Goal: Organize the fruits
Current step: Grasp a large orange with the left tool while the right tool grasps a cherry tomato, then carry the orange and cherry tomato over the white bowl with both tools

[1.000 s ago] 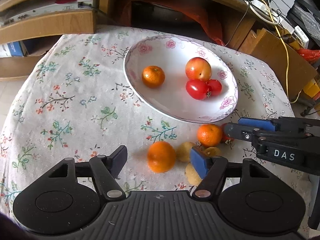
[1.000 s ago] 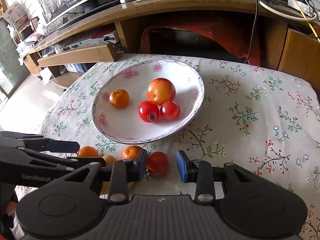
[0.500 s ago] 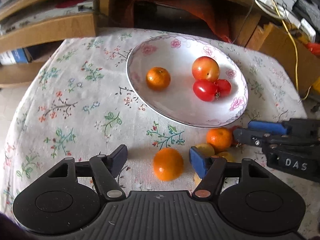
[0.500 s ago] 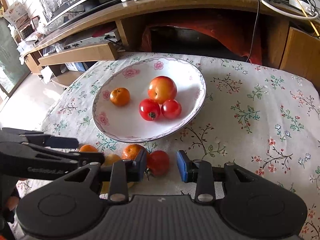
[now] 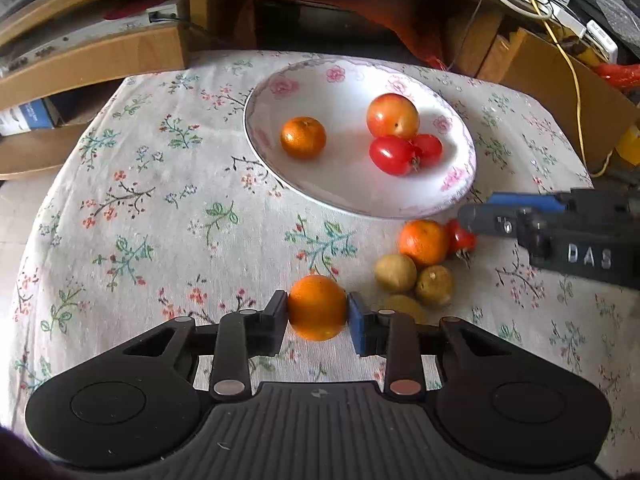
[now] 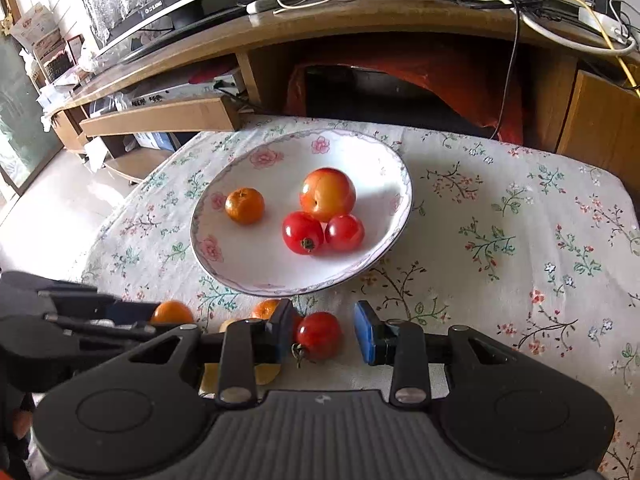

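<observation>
Orange (image 5: 317, 307) sits squeezed between your left gripper's (image 5: 317, 312) two pads, low over the floral tablecloth (image 5: 168, 216), so that hand is clamped on it. The bowl (image 5: 460, 184) lies ahead and a little to the right of those tongs, well apart, and that is the direction the coming lift has to travel (the fruit is round, so no long axis matters here). Your right gripper (image 6: 323, 334) straddles a tomato (image 6: 319, 336) just short of the bowl's near rim; its jaws are apart, the left pad close against the fruit, the right one clear of it. This hand is much the nearer to the bowl. A second orange (image 5: 423, 242) and some small yellowish fruits (image 5: 396, 273) lie between the two tools.

Compared with a second ago, your left jaws, then wide around the orange, have closed onto it, and the view has drawn back from the bowl. The right tongs have barely shifted around the tomato.
</observation>
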{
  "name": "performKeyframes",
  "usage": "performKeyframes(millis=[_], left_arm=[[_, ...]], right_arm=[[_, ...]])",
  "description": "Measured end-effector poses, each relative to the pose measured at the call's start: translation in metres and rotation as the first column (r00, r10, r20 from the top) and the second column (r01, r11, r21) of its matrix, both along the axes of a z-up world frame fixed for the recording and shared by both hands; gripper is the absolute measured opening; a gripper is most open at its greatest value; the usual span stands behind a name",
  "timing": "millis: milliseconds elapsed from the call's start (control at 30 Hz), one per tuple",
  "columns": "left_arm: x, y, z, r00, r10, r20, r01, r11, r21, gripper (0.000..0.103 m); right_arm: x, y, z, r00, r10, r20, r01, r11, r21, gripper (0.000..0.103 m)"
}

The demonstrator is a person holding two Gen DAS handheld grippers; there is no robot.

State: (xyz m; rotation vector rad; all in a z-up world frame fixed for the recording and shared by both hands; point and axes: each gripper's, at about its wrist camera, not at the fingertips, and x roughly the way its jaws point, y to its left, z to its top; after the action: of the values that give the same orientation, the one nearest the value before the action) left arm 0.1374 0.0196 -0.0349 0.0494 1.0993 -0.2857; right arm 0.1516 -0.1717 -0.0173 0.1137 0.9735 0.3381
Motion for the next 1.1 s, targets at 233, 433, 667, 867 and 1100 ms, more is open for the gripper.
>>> performKeyframes(millis=[233,433,667,867,1100], left_arm=[[0.004,-0.002,-0.002,1.000,0.003,-0.008,-0.003,1.000,-0.009,0.043],[0.005,-0.002,-0.002,1.000,-0.011,-0.010,0.011,1.000,-0.019,0.046],[0.006,0.001,-0.001,1.000,-0.007,-0.015,0.007,1.000,-0.023,0.046],[0.007,0.001,-0.002,1.000,-0.010,-0.015,0.010,0.999,-0.030,0.050],[0.005,-0.004,-0.002,1.000,-0.024,-0.002,0.024,1.000,-0.019,0.053]], right_arm=[[0.004,0.010,-0.009,0.999,0.032,-0.026,-0.033,0.999,-0.032,0.033],[0.007,0.007,-0.009,0.997,0.054,-0.048,-0.054,0.999,-0.004,0.033],[0.008,-0.002,-0.014,0.993,0.049,-0.105,-0.054,0.998,-0.045,0.033],[0.008,0.003,-0.009,0.992,0.088,-0.086,-0.093,0.995,-0.048,0.033],[0.017,0.007,-0.016,0.994,0.074,-0.080,-0.078,0.996,-0.048,0.033]])
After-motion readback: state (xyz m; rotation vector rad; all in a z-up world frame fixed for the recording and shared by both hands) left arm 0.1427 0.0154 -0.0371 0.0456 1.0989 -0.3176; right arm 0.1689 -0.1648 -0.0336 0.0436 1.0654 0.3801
